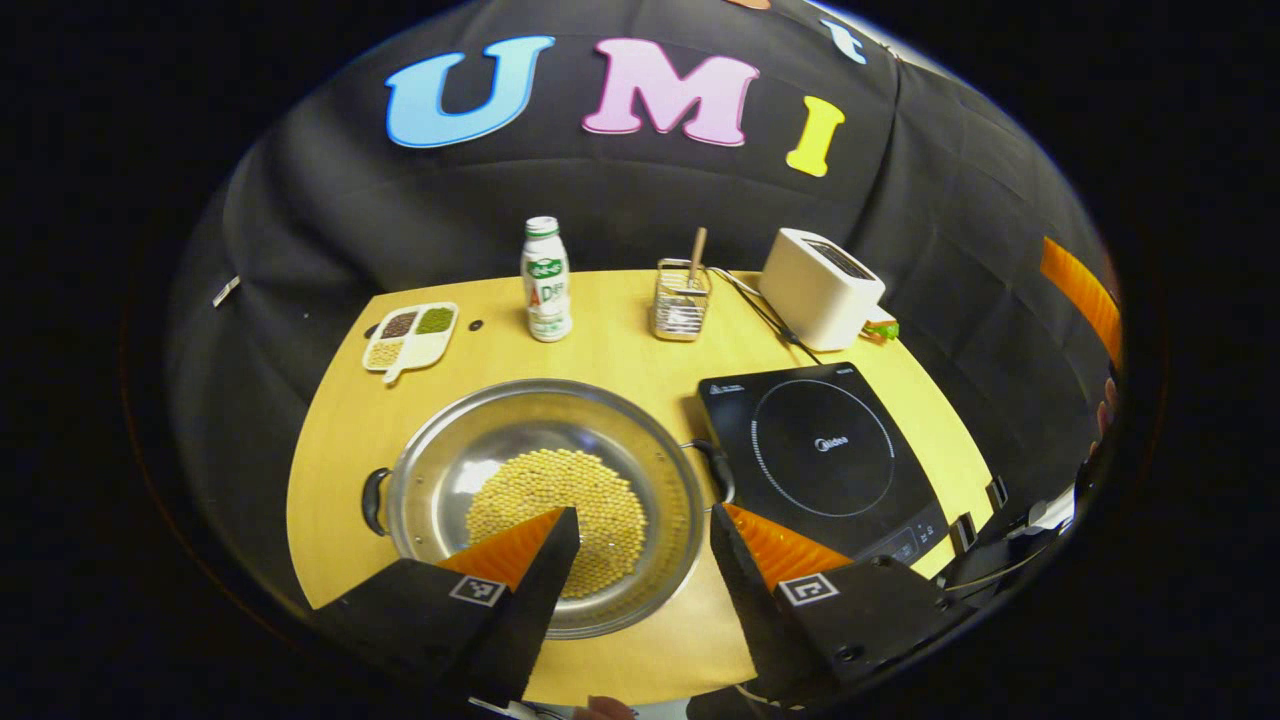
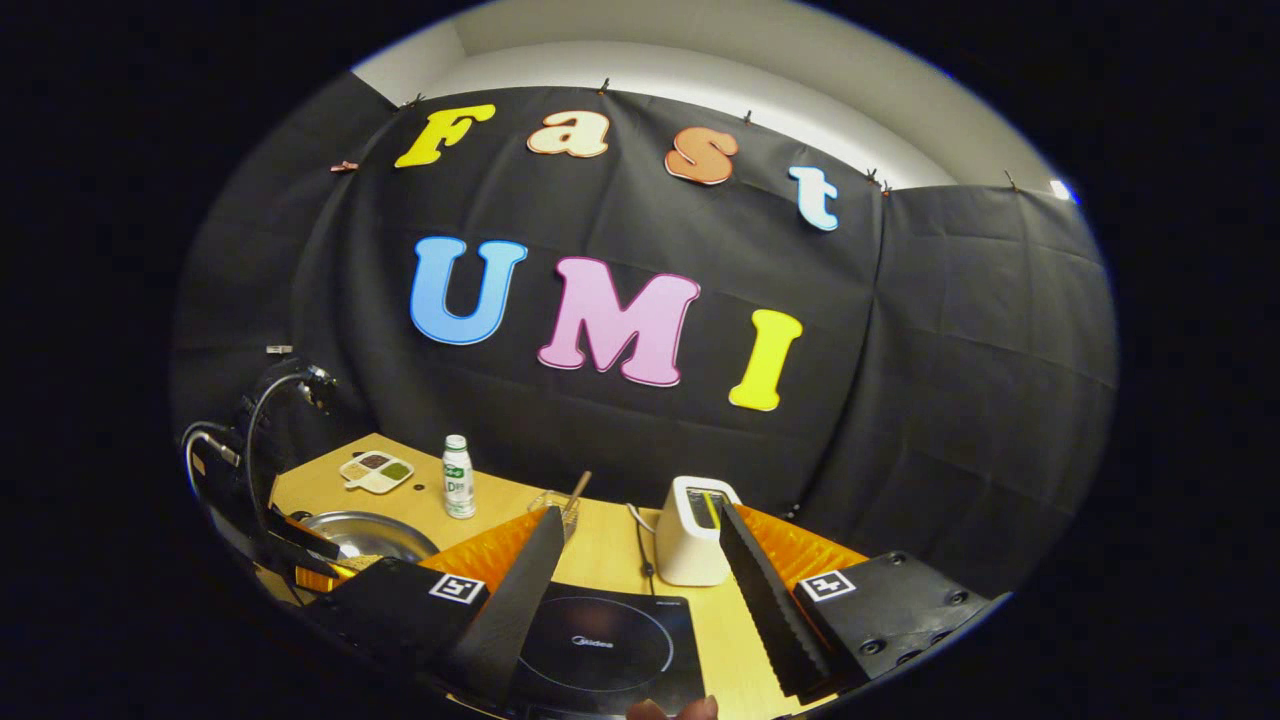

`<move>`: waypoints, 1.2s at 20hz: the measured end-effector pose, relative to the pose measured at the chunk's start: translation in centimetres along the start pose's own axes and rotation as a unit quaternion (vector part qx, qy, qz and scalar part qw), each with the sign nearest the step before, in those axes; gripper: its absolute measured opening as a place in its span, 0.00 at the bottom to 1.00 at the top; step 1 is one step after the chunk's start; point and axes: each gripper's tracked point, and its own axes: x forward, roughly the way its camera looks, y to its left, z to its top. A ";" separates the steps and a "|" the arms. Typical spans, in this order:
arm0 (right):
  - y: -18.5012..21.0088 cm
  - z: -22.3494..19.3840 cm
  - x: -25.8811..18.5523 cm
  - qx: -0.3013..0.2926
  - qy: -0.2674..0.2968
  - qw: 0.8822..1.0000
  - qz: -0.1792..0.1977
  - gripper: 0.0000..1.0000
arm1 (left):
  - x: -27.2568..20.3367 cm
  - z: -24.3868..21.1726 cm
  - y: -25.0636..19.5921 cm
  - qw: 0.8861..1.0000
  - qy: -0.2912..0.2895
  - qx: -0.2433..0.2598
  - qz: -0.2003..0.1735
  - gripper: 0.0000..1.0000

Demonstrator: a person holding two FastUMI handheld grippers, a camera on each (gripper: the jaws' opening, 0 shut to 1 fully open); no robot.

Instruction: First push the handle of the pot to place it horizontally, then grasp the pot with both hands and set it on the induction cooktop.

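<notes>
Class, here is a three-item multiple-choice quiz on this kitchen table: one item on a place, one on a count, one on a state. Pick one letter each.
1. Where does the pot stand?
A. on the cooktop
B. on the table, beside the cooktop
C. on the toaster

2. How many compartments of the small tray hold food?
A. one
B. three
C. six

3. How is the left gripper?
A. open, above the pot
B. shut on a pot handle
C. shut on the bottle

Answers:
1 B: the pot sits on the table, its one handle next to the cooktop, whose top is bare.
2 B: three filled compartments show, each a different colour.
3 A: its fingers stand wide apart, with the pot's rim between them, touching nothing.
</notes>
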 end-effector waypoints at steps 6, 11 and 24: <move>6.8 -4.5 2.5 0.061 0.072 0.993 0.067 0.98 | -1.3 -0.5 7.8 0.999 -0.029 -0.008 0.017 0.92; 11.6 -10.2 4.4 0.105 0.159 0.976 0.103 0.98 | -0.9 -2.0 14.4 0.999 -0.018 -0.024 0.044 0.92; 18.8 -21.2 7.9 0.147 0.311 0.928 0.140 0.96 | 5.4 -4.7 21.4 0.996 0.034 -0.073 0.043 0.92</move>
